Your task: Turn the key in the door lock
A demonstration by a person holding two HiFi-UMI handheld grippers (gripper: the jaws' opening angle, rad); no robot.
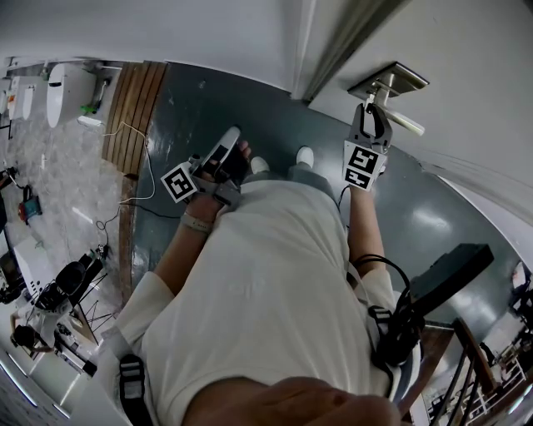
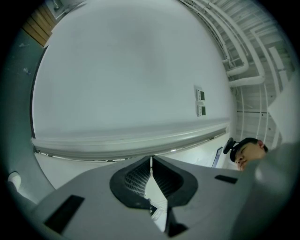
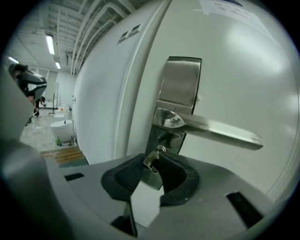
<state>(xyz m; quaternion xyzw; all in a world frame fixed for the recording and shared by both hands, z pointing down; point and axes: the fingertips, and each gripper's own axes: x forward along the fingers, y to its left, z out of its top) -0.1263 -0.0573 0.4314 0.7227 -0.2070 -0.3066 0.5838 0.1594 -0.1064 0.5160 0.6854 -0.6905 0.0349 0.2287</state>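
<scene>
Right claw (image 3: 153, 159): clenched on the key (image 3: 150, 168) seated in the lock (image 3: 161, 150) under the handle (image 3: 211, 129), gripping its head for leverage. Left claw (image 2: 151, 164): closed, empty, idle.

Nothing here gives a legible word, brand or number. A paper notice (image 3: 220, 4) at the top of the door (image 3: 243, 70) carries print that is too small and blurred to make out. The marker cubes (image 1: 179, 183) bear only black-and-white square patterns (no letters or digits). Two small wall plates (image 2: 199, 95) are illegible.
</scene>
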